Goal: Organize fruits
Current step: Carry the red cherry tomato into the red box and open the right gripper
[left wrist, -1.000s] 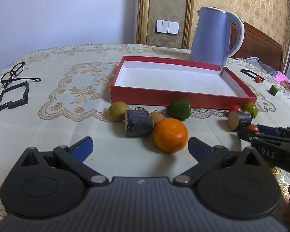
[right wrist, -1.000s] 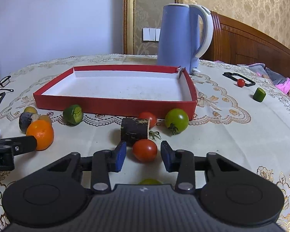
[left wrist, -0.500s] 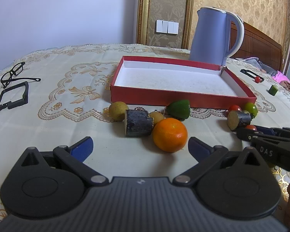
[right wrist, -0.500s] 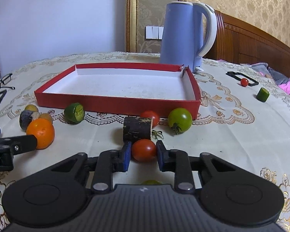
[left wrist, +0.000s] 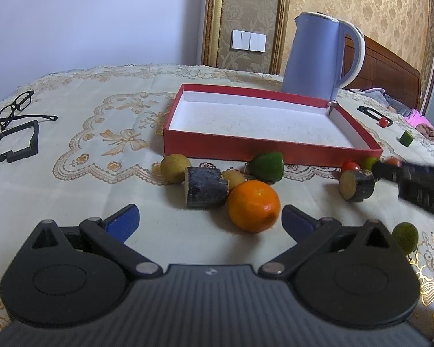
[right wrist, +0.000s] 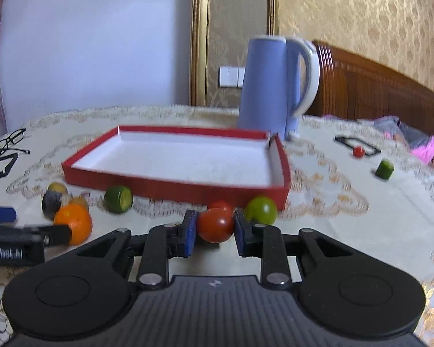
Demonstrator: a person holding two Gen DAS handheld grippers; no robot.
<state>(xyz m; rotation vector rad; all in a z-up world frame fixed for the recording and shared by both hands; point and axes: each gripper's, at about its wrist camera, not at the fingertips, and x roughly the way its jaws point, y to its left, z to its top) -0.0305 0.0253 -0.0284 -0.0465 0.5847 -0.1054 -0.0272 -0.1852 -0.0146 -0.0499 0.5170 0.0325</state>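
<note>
A table under a cream, gold-embroidered tablecloth (left wrist: 72, 173) stands before a pale wall and gold-patterned wallpaper. At the far left lie a pair of glasses (left wrist: 14, 108) and a black frame piece (left wrist: 14, 144). Toward the middle sits a shallow red tray (left wrist: 246, 151) with a white, bare floor, and a blue kettle (left wrist: 312, 57) stands behind its far right corner.

Fruits lie on the cloth just in front of the tray's near wall — a yellowish fruit (left wrist: 173, 167), a dark cut stub (left wrist: 205, 186), a green piece (left wrist: 267, 166), and an orange (left wrist: 253, 205) nearest the left gripper (left wrist: 208, 218), whose blue pads stand wide apart on either side of the orange, touching nothing.

Further right, the right gripper (right wrist: 214, 228) is clenched on a red tomato (right wrist: 215, 225) — both pads press its sides. Close behind it are another red tomato (right wrist: 222, 204) and a green tomato (right wrist: 260, 209), near the tray's front right corner.
</note>
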